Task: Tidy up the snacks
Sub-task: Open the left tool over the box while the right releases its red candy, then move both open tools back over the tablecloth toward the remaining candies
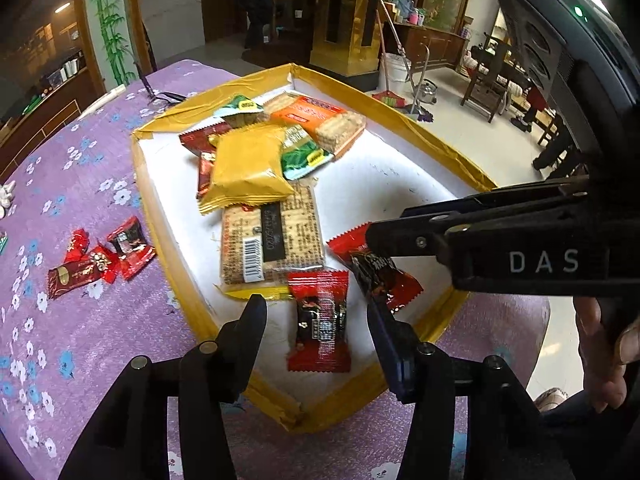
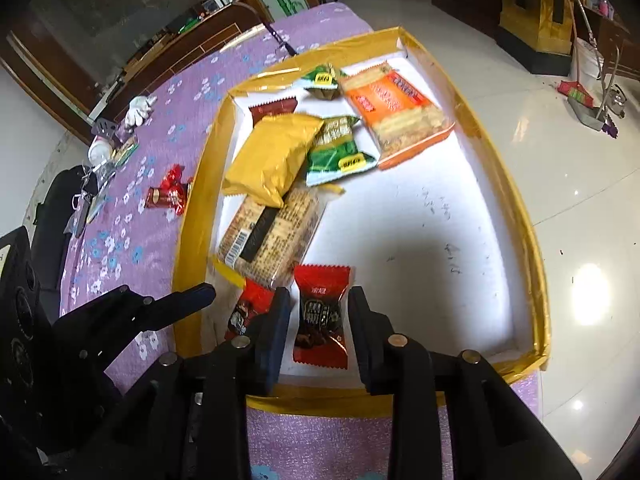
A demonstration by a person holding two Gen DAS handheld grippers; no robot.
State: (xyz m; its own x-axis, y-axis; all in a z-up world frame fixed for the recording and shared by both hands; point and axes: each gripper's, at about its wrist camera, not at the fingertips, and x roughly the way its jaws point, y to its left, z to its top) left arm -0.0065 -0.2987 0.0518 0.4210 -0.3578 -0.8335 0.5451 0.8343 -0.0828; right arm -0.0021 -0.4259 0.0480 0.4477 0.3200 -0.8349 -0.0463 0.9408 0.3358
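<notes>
Snacks in crinkly foil wrappers (image 1: 319,322) lie flat between both grippers' parted jaws, ungripped.

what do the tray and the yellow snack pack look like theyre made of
Tray: looks like white foam or card board, matte and scuffed with dark marks, its rim wrapped in glossy yellow tape that wrinkles at the corners.
Yellow snack pack: seems thin plastic film with a slight sheen, shown by its creases, puffed body and crimped serrated end.

Red candy (image 1: 319,322) between parted fingers (image 1: 250,326)
</notes>
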